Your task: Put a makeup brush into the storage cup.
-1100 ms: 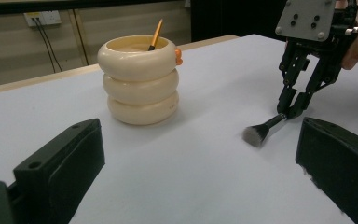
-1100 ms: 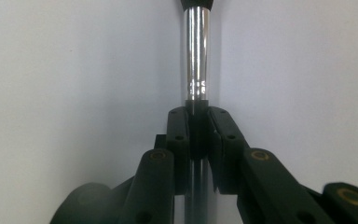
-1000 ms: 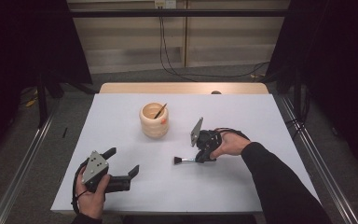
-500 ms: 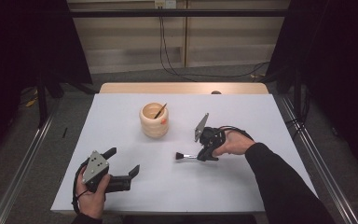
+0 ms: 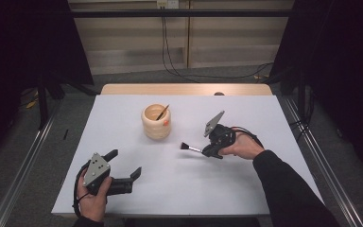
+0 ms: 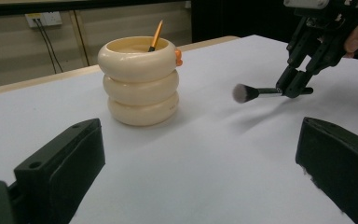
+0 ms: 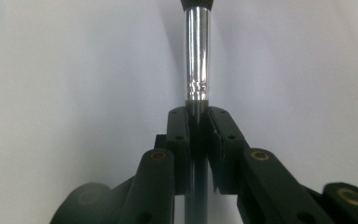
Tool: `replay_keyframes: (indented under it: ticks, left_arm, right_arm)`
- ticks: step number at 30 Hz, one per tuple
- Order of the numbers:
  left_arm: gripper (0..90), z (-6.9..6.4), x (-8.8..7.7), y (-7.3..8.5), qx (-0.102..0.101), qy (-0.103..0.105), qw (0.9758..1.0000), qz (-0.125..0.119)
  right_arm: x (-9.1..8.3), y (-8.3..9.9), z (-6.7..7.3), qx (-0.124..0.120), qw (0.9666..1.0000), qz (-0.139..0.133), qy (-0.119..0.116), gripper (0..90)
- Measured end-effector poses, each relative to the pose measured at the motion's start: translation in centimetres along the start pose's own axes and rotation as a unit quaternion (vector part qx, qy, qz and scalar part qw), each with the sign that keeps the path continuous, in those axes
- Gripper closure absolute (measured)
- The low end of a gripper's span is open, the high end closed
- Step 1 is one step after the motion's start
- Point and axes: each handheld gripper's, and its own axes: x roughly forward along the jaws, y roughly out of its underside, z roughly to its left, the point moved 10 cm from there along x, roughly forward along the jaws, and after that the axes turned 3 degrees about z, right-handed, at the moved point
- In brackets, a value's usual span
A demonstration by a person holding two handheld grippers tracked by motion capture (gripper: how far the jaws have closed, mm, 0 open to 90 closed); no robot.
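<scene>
Down at the near edge of the table [image 5: 123,198], the left gripper [image 5: 123,166] just sits low on the white top with its jaws spread wide and nothing between them. My guess is it's parked there to stay out of the way, since the work is happening on the other side. From its own camera you look between both black jaws straight at the cup and the other hand, so it's aimed at the action but not part of it.

Further in, right of middle, the right gripper [image 5: 207,151] has its jaws pinched tight on the dark handle of a brush [image 5: 190,148]. In the right gripper view the handle runs straight up between the pads, with the silver ferrule [image 7: 198,56] just clear of the tips. Gripping that far back makes sense to me: the bristle end sticks out free and the jaws never touch it. The brush looks held level, just above the table, head pointing toward the cup; the soft shadow under it in the left gripper view says it isn't resting on the surface.

Beyond that, near the middle, stands the cream ringed cup [image 5: 156,122], upright, with an orange stick [image 5: 162,112] leaning inside. It's open on top, so I'd say the brush is headed in there, handle or head first I can't call.
</scene>
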Motion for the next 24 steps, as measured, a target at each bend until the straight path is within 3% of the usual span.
replay_keyframes:
  ticks: [13, 24]
  left_arm:
    - [1.2, 0.0, 0.0, -0.1, -0.002, 0.000, 1.0000, -0.003]
    - [1.2, 0.0, 0.0, -0.1, -0.003, -0.001, 1.0000, -0.003]
  right_arm:
    - [-0.5, 0.1, 0.5, 0.021, 0.9984, -0.052, -0.004, 79.7]
    - [-1.7, -0.2, 1.1, 0.040, 0.9928, -0.113, -0.002, 79.7]
